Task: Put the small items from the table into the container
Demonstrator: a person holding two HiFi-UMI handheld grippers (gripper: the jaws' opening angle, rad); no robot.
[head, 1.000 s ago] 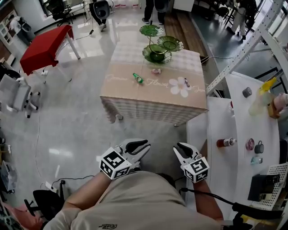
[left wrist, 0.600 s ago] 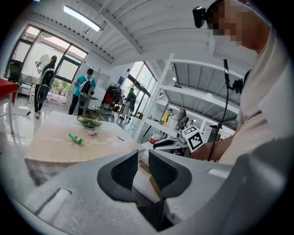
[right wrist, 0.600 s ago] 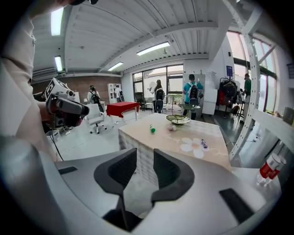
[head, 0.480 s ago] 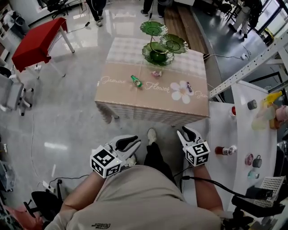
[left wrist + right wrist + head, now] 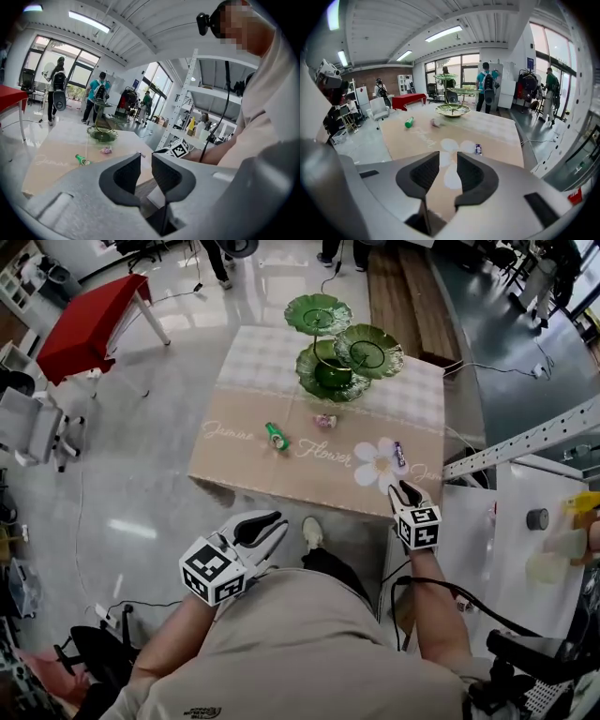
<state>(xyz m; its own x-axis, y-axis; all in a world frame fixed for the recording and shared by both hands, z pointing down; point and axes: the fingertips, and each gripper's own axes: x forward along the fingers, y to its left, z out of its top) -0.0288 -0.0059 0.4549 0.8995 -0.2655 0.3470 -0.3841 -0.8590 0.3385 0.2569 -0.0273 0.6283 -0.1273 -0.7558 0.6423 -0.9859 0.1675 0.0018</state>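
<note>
A beige cloth table (image 5: pixel 244 465) carries a green tiered dish stand (image 5: pixel 337 348), a small green bottle (image 5: pixel 276 436), a pink wrapped candy (image 5: pixel 325 420) and a purple wrapped item (image 5: pixel 399 454). My right gripper (image 5: pixel 405 491) hangs over the table's near right edge, just short of the purple item (image 5: pixel 478 149), open with nothing between its jaws (image 5: pixel 448 164). My left gripper (image 5: pixel 270 523) is off the table, below its near edge, with a narrow empty gap between its jaws (image 5: pixel 145 161). The left gripper view shows the bottle (image 5: pixel 82 160) and candy (image 5: pixel 107 150) ahead.
A white side table (image 5: pixel 497 521) with a yellow bottle (image 5: pixel 583 501) stands at the right under a slanted metal shelf beam (image 5: pixel 525 442). A red table (image 5: pixel 94 324) and a grey chair (image 5: pixel 28 432) are at the left. People stand beyond the table.
Both grippers moved forward toward the table. The right one went farther and lower, from in front of the body to over the table's near right edge. The table looks closer.
</note>
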